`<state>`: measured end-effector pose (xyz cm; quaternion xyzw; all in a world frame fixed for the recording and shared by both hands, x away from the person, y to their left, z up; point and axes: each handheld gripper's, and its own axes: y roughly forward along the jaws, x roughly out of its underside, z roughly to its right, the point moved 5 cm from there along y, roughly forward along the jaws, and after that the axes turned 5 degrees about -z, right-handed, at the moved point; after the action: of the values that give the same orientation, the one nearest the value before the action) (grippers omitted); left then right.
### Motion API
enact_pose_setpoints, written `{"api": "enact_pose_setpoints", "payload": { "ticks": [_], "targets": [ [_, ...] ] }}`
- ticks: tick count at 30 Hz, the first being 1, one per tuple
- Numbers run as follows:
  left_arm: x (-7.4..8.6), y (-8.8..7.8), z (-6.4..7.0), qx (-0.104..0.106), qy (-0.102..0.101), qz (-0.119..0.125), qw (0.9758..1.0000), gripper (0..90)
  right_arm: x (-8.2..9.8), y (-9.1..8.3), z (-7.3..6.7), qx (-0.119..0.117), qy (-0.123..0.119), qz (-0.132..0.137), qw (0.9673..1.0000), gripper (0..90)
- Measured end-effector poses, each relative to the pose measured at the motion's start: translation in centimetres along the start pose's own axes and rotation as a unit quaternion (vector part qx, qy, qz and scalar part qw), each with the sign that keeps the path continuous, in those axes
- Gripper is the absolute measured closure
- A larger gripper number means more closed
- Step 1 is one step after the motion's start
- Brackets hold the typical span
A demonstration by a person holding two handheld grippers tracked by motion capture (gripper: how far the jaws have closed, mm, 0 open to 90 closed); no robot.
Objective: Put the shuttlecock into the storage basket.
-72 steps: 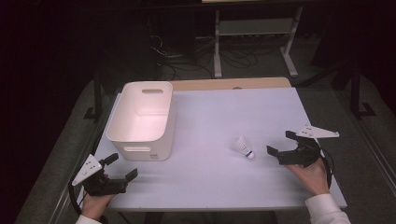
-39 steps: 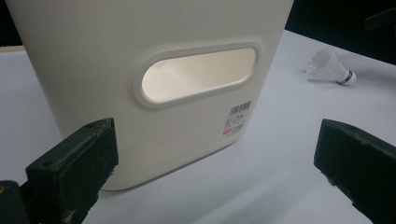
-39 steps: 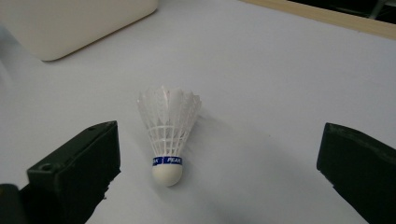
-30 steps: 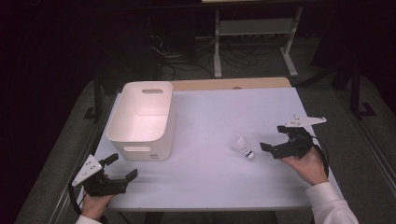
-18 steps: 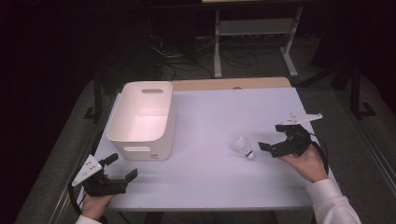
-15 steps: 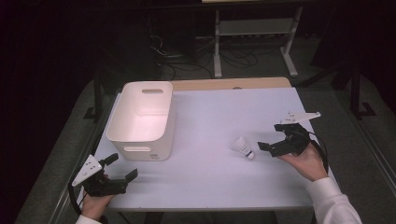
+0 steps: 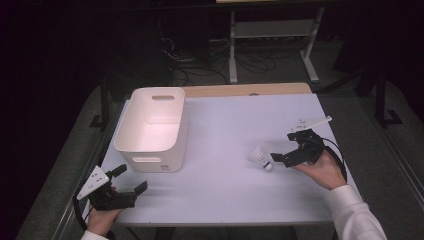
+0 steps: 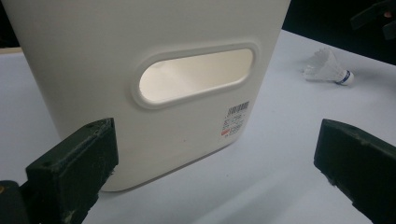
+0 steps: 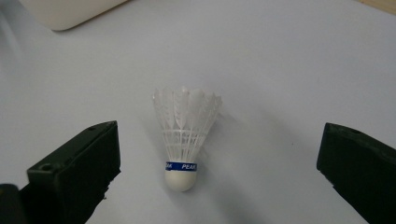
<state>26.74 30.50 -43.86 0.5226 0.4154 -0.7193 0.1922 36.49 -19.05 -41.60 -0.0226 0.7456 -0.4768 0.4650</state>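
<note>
Right gripper view looks straight down on the shuttlecock, which lies on the table between the wide-spread fingers of the right gripper, cork nearest and feather skirt pointing away. A good grasp would, I judge, close low on the cork or its blue band, not on the fragile feathers, after easing forward until the cork sits level with the pads. Left gripper, also spread wide, waits just before the white bin.

Bright lit table; dark surroundings; soft shadows; slight close-up blur
</note>
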Motion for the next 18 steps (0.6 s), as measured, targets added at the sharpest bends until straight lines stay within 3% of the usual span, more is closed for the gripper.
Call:
{"api": "enact_pose_setpoints", "payload": {
  "ticks": [18],
  "targets": [
    [0.0,0.0,0.0,0.000,-0.001,0.000,1.0000,0.0,-0.1,1.2,0.1,-0.002,0.001,-0.034,0.9994,0.0]
  ]
}}
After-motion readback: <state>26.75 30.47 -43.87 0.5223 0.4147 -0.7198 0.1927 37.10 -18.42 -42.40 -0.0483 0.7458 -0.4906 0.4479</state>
